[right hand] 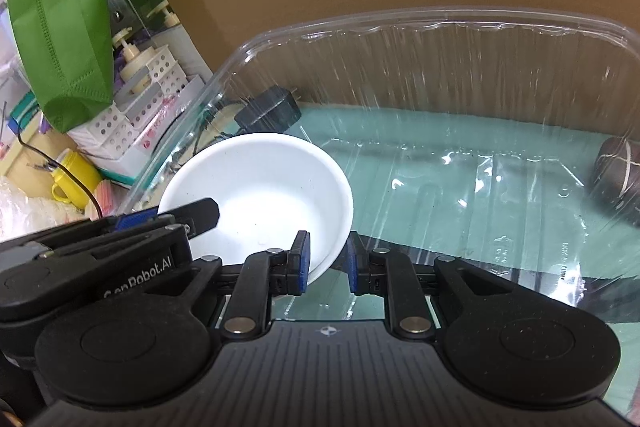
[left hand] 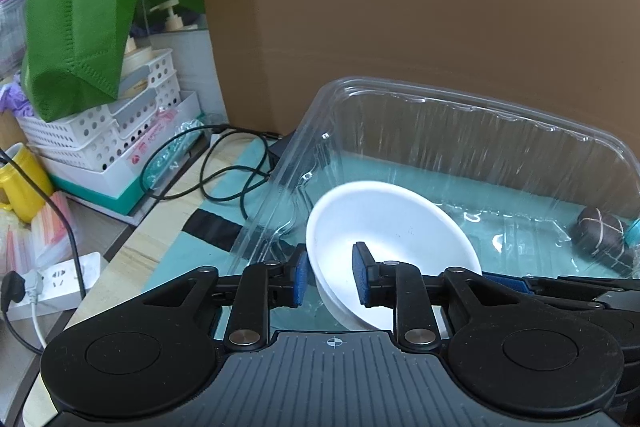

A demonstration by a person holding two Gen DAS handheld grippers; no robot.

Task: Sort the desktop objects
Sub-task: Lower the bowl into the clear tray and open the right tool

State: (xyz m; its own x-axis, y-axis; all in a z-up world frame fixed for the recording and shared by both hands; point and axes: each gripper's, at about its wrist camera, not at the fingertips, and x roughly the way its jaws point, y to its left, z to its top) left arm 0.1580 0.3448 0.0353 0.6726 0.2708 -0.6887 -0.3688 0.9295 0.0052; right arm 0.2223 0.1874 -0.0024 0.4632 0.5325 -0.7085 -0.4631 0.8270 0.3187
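Note:
A white bowl [left hand: 392, 227] is tilted inside a clear plastic container [left hand: 460, 131] on a teal mat. My left gripper [left hand: 330, 277] straddles the bowl's near rim, jaws a little apart on either side of it. In the right wrist view the bowl [right hand: 260, 191] sits at the container's [right hand: 440, 75] left end. My right gripper [right hand: 327, 263] straddles the bowl's right rim, with a gap between its pads and the rim. The left gripper's fingers [right hand: 200, 213] reach over the bowl's left rim. A dark striped stone [left hand: 600, 235] lies at the container's right end, also seen in the right wrist view [right hand: 618, 175].
A cardboard wall [left hand: 440, 7] stands behind the container. To the left are white perforated baskets [left hand: 120, 123], a green fabric bag [left hand: 84, 7], a yellow mug [left hand: 20, 183], a black cable [left hand: 224, 163], a power strip [left hand: 56, 279] and a black adapter [right hand: 268, 109].

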